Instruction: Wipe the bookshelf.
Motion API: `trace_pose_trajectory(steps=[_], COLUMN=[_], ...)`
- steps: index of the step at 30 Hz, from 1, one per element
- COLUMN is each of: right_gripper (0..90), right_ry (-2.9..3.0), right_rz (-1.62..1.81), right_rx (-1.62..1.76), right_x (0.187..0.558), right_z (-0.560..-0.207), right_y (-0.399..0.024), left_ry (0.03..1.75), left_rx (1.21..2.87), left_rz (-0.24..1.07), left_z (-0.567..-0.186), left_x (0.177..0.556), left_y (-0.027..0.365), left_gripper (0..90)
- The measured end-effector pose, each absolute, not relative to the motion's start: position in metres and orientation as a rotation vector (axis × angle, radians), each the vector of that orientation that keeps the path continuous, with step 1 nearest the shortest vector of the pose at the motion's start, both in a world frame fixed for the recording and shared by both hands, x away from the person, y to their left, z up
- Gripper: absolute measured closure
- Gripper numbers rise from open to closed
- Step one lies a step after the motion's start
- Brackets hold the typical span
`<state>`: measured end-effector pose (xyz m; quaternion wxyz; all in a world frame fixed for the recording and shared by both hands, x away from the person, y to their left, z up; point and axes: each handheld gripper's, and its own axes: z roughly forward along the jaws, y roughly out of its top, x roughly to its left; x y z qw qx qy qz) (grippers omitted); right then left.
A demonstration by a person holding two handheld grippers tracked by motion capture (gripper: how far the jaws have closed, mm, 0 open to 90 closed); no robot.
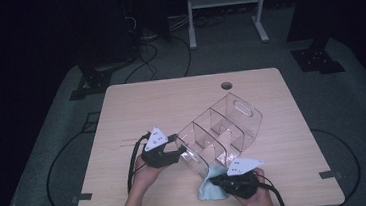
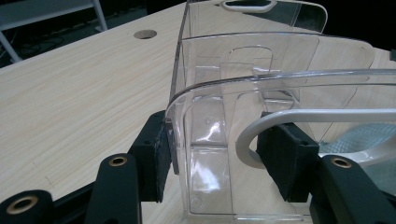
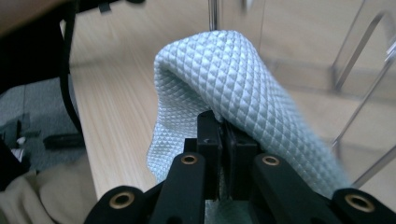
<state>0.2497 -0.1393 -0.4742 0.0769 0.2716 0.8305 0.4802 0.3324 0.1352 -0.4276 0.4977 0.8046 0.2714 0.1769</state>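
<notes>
In the high view, my left gripper [image 1: 175, 151] clamps the near end wall of the clear organizer [image 1: 223, 129], which lies tipped on its side across the middle of the tabletop [image 1: 136, 107]; my right gripper [image 1: 218, 182] rests just beside that same end, its jaws closed on the pale blue cloth [image 1: 211, 186]. Risk: the two grippers work close together near the front edge, so a wide wiping stroke could knock the left gripper or push the cloth off that edge. Open room lies toward the far side, left and right of the organizer. In the left gripper view, my jaws bracket the organizer's end wall [image 2: 205, 140], one pad outside, one inside; the plastic is smooth and curved, so I judge the hold could slip if the wiping presses hard. In the right gripper view, my jaws pinch a fold of the cloth [image 3: 224, 74] tightly; the loose hanging part could snag on a divider edge and pull free.
</notes>
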Motion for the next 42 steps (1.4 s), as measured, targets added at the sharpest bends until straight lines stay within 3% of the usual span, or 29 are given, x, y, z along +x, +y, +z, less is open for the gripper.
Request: trace_pose_trajectory(steps=[8, 16, 22, 26, 34, 42], right_gripper=[86.0, 85.9, 85.8, 85.7, 85.6, 81.5], right_ry=[2.52, 2.465, 2.373, 2.284, 2.139, 2.123], right_rz=[1.411, 1.448, 1.463, 1.44, 1.373, 1.24], right_rx=[0.829, 0.825, 0.943, 1.023, 1.185, 1.33], right_x=[0.253, 0.248, 0.253, 0.255, 0.246, 0.246], right_z=[-0.48, -0.46, -0.449, -0.442, -0.43, -0.448], right_y=[-0.139, -0.156, -0.199, -0.236, -0.307, -0.343], left_ry=[0.652, 0.671, 0.663, 0.677, 0.672, 0.669], left_rx=[1.958, 1.945, 1.958, 1.961, 1.953, 1.964], left_rz=[0.429, 0.426, 0.447, 0.453, 0.458, 0.473], left_z=[-0.427, -0.427, -0.425, -0.424, -0.422, -0.417], left_x=[0.333, 0.334, 0.334, 0.333, 0.327, 0.321], left_y=[0.138, 0.142, 0.142, 0.144, 0.149, 0.154], left_gripper=[45.9, 46.0, 45.0, 38.6, 34.8, 32.5])
